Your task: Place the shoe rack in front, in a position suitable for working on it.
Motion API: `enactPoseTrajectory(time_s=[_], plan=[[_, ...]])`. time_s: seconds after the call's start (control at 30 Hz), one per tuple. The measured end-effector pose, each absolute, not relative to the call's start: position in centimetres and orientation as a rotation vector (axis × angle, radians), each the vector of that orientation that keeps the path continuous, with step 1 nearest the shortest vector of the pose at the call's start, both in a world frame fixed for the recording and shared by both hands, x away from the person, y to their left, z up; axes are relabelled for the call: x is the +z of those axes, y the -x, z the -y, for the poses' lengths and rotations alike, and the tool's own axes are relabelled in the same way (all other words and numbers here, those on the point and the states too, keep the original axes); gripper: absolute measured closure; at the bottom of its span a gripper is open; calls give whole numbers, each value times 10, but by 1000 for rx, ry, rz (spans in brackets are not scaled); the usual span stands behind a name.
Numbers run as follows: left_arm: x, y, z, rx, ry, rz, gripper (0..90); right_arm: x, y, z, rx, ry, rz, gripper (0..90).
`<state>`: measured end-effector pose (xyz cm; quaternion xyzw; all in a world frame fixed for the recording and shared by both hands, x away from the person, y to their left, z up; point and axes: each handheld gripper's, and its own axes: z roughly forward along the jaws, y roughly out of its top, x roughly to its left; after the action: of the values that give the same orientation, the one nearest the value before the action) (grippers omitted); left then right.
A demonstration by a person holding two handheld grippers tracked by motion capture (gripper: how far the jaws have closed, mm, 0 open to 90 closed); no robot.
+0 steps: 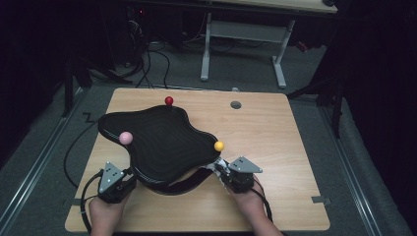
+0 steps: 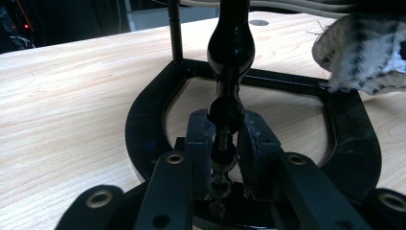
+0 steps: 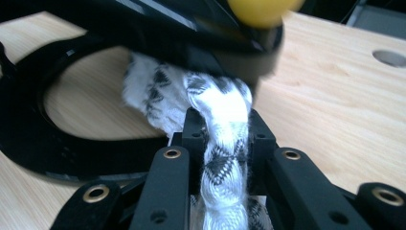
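Observation:
A black wavy-edged board [image 1: 162, 140] stands raised on a black frame base [image 2: 143, 124] on the wooden table [image 1: 265, 128]. A red ball [image 1: 168, 101], a pink ball [image 1: 126, 137] and a yellow ball [image 1: 219, 146] sit at its rim. My left gripper [image 1: 129, 173] [image 2: 225, 139] is shut on a black turned post [image 2: 230, 48] of the stand near its foot. At the board's near right corner, my right gripper [image 1: 223, 169] [image 3: 222, 129] is shut on a white-and-black patterned cloth [image 3: 215, 100], bunched under the yellow ball [image 3: 261, 9]. The cloth [image 2: 364, 52] also shows at the far right.
A round grommet hole [image 1: 236, 104] lies in the table behind the board. Bare wood stretches to the right of the stand. Beyond the table's far edge stands a white desk frame [image 1: 206, 49] with cables on the floor.

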<state>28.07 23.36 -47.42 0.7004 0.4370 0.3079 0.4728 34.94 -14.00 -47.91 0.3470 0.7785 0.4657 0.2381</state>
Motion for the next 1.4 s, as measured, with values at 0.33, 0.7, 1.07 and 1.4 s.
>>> enactPoseTrajectory(time_s=[0.33, 0.7, 1.07, 1.4], plan=[[-474, -283, -234, 750, -1715, -1069, 752, -486, -360, 194, 1155, -1103, -2018, 765], [-475, -282, -234, 764, -1716, -1067, 748, -497, -367, 165, 1163, -1121, -2083, 764], [-475, -281, -233, 767, -1718, -1068, 748, -476, -362, 152, 1294, -1071, -2065, 781], [-476, -283, -233, 761, -1725, -1070, 750, -496, -368, 146, 1203, -1099, -2162, 783]])
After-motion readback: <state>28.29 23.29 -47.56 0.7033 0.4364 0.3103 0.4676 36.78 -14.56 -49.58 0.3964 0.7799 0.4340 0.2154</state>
